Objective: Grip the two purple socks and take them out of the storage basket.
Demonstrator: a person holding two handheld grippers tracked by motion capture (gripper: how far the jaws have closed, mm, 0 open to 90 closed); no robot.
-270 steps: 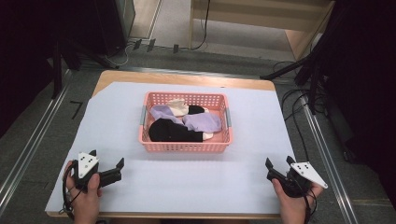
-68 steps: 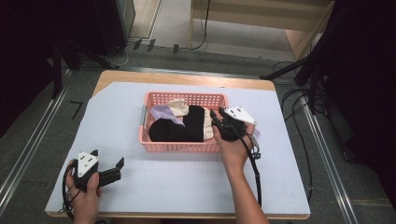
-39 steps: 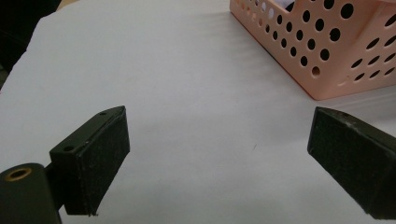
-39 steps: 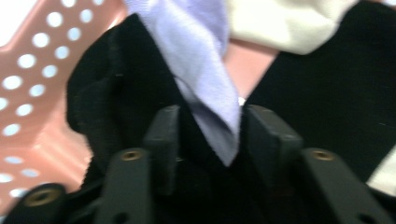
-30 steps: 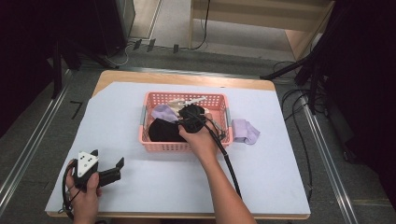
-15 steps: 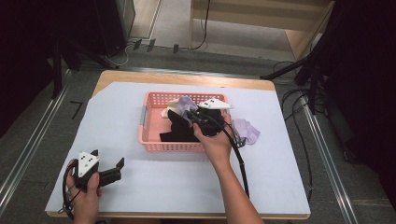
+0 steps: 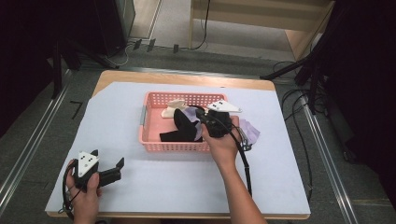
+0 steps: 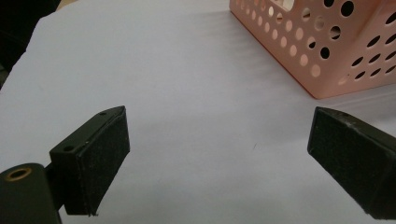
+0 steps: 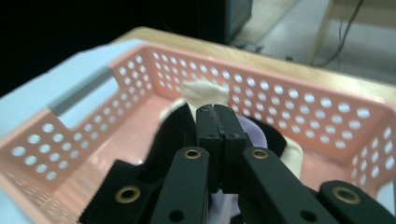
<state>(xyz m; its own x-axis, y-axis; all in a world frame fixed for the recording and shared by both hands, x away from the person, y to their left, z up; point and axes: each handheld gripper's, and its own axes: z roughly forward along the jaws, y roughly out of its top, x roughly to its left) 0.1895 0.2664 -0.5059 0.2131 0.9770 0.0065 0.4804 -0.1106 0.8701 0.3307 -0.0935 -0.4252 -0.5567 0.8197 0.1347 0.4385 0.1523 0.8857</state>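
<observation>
Right gripper (image 7: 201, 122) jaws clamped on black sock (image 7: 184, 128) hanging above pink basket (image 7: 154, 144)

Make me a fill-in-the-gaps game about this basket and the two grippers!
1. The basket with the round holes is coloured ___.
2. The left gripper rests near the table's front edge, and its jaws stand ___.
3. The right gripper is over the basket, and its jaws are ___.
Missing words: pink; open; shut.
</observation>
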